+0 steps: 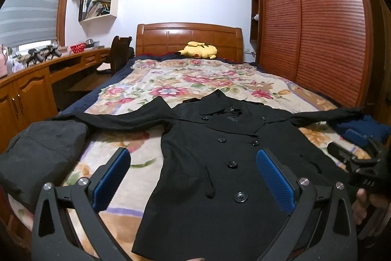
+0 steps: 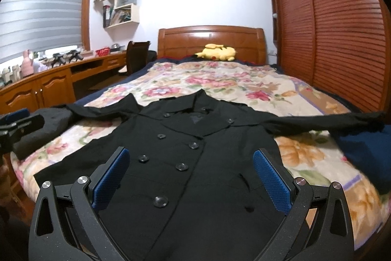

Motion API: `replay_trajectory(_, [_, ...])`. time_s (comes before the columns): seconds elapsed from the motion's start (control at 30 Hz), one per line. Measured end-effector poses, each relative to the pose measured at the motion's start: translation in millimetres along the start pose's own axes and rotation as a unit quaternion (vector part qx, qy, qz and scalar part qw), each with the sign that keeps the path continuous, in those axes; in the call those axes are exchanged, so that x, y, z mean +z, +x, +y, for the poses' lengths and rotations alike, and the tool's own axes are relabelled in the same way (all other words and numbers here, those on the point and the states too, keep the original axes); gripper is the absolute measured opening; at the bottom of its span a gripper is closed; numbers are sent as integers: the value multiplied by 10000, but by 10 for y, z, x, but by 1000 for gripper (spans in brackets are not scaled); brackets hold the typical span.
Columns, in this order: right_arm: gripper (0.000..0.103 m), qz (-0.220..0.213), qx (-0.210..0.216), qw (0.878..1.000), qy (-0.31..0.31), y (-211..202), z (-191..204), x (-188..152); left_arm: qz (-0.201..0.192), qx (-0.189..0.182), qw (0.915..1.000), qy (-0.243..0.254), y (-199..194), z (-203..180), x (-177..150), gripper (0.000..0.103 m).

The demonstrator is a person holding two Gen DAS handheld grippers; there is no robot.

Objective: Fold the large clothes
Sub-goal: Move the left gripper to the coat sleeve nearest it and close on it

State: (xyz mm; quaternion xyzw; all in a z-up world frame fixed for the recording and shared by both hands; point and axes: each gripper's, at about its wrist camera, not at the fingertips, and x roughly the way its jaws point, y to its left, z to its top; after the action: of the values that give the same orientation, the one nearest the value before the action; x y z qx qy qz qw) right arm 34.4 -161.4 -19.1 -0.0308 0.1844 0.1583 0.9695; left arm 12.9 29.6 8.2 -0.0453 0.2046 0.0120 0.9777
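A black double-breasted coat (image 1: 220, 163) lies flat and face up on the floral bedspread (image 1: 195, 80), sleeves spread out to both sides, collar toward the headboard. It also shows in the right wrist view (image 2: 195, 163). My left gripper (image 1: 193, 163) is open and empty, held above the coat's lower left part. My right gripper (image 2: 190, 163) is open and empty above the coat's lower middle. The right gripper also shows at the right edge of the left wrist view (image 1: 359, 151). The left gripper shows at the left edge of the right wrist view (image 2: 17, 121).
A folded dark grey garment (image 1: 39, 153) lies at the bed's left edge, a folded navy garment (image 2: 366, 151) at the right edge. A yellow plush toy (image 1: 198, 50) rests by the wooden headboard (image 1: 188, 38). A desk (image 1: 36, 80) runs along the left, a wardrobe (image 1: 317, 28) along the right.
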Motion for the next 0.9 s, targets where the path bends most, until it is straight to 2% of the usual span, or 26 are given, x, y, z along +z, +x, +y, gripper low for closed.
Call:
replay_trajectory(0.1, [103,56,44,9999,-94,64,79,59,39,-53,9999,-93,5,63,51,103])
replay_trajectory(0.27, [103,14,204,9994,-275,112,221,188,197,2,9998,60,91,95,105,103])
replay_trajectory(0.5, [103,-83,416,9985,-344,287,387,399,263,332,9990,165,219,335,196,103])
replay_trajectory(0.9, [103,61,726,9964,-426,1004,702,543,462,795,9953,291,751,770,389,103])
